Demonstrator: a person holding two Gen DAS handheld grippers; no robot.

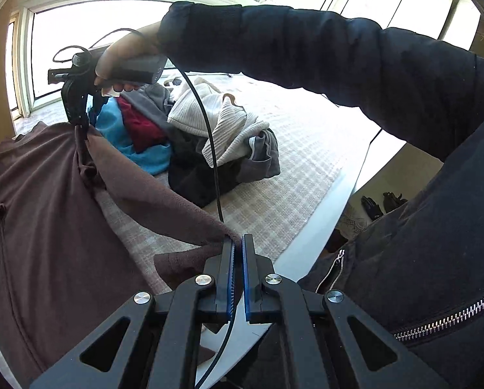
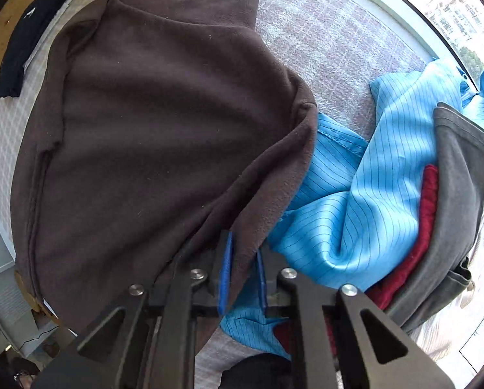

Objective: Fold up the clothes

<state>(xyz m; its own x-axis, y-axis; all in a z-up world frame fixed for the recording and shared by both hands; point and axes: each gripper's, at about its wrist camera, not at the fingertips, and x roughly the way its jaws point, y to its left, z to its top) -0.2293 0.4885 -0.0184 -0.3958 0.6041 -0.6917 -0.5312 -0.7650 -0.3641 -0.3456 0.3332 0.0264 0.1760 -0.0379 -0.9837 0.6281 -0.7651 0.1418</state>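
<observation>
Left gripper (image 1: 237,253) clamped on brown fleece top (image 2: 164,123) hem, right gripper (image 2: 243,272) pinching its edge, blue striped shirt (image 2: 355,201) just beside

A heap of clothes (image 1: 206,136) crowds the bed (image 1: 290,175) beside the brown fleece (image 2: 164,123), while bare cover lies open toward the near edge.

No readable text anywhere: the dark folded garment (image 2: 31,35) at the bed's edge carries a small white mark, too blurred to make out as letters or a logo.
</observation>
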